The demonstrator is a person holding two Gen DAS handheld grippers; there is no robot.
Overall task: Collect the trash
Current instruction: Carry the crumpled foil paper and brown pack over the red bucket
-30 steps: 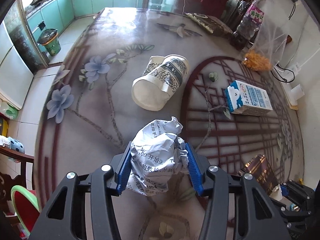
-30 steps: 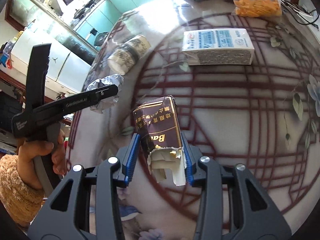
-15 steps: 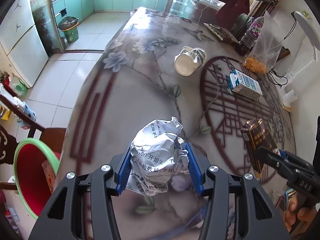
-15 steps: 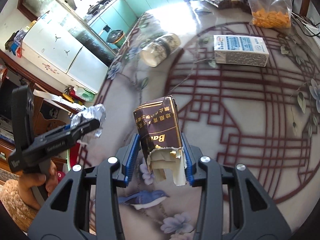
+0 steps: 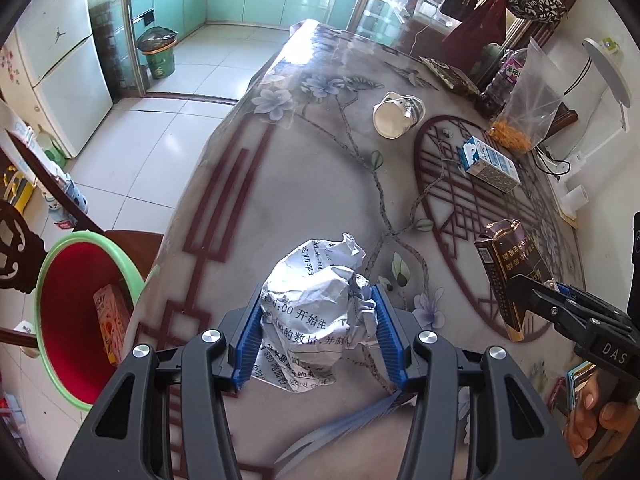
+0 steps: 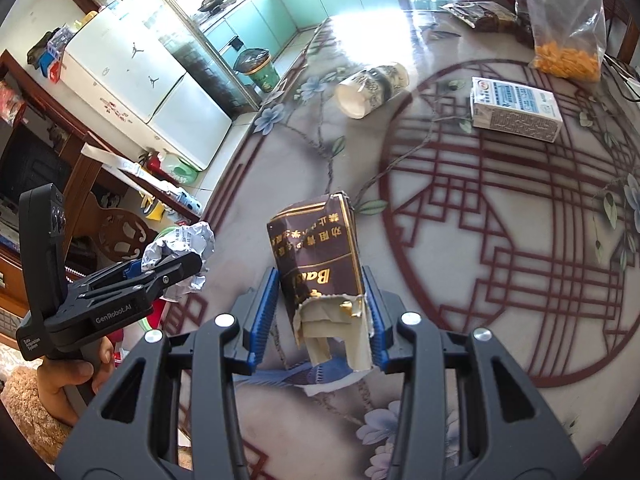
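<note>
My left gripper (image 5: 318, 330) is shut on a crumpled printed paper ball (image 5: 316, 300), held above the table's near left edge; it also shows in the right wrist view (image 6: 180, 246). My right gripper (image 6: 320, 312) is shut on a torn dark brown cigarette pack (image 6: 316, 256), held above the table; the pack also shows in the left wrist view (image 5: 508, 264). A red bin with a green rim (image 5: 46, 272) stands on the floor left of the table, with a carton inside. A paper cup (image 5: 396, 114) lies on its side and a blue-white milk carton (image 5: 488, 164) lies further back.
The patterned table (image 5: 304, 184) carries a clear bag of orange snacks (image 5: 520, 120), a dark packet (image 5: 448, 74) and a bottle at the back right. A wooden chair (image 5: 16, 240) stands by the bin. A green floor bin (image 5: 158, 54) and a white fridge (image 5: 60, 60) stand beyond.
Both grippers have pulled back and up from the table with their loads. The left gripper has swung toward the table's left edge, bringing the red bin into view.
</note>
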